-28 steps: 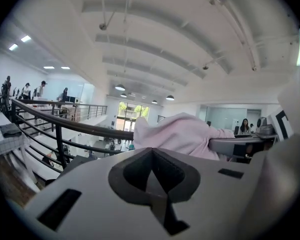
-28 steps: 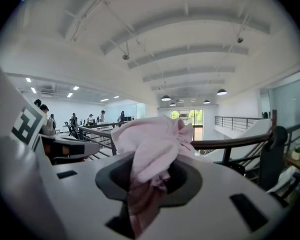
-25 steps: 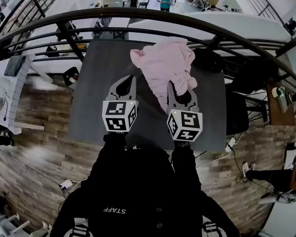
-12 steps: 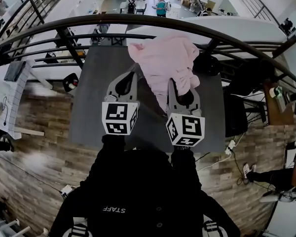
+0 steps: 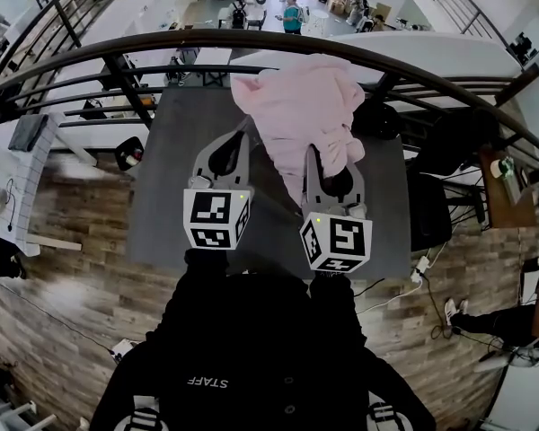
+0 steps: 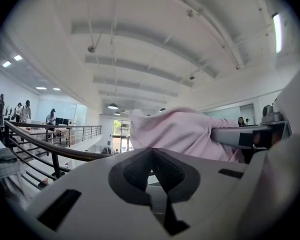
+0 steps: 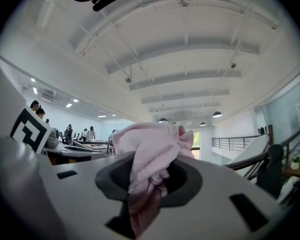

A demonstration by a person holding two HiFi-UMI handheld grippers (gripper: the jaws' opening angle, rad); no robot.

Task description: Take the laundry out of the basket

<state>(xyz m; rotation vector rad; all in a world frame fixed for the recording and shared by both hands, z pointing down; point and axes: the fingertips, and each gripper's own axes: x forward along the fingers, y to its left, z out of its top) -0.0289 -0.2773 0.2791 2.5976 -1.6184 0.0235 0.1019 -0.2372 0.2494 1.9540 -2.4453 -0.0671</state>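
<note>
Pink garment [image 5: 298, 106] held up at upper centre, above table [image 5: 166, 187]
Right gripper [image 5: 329, 162] clamped the garment; left gripper [image 5: 223, 147] sat closed, empty (no basket showed). Removal looked done; next it needed laying down.

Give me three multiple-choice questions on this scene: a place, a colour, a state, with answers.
1. Where is the garment held?
A. right gripper
B. left gripper
C. neither gripper
2. Its colour?
A. blue
B. pink
C. green
3. The left gripper's jaws are:
A. wide apart
B. closed on cloth
C. together, empty
Answers:
1 A: cloth bunches between its jaws in the right gripper view.
2 B: pink in every view.
3 C: the pads meet bare in the left gripper view.
</note>
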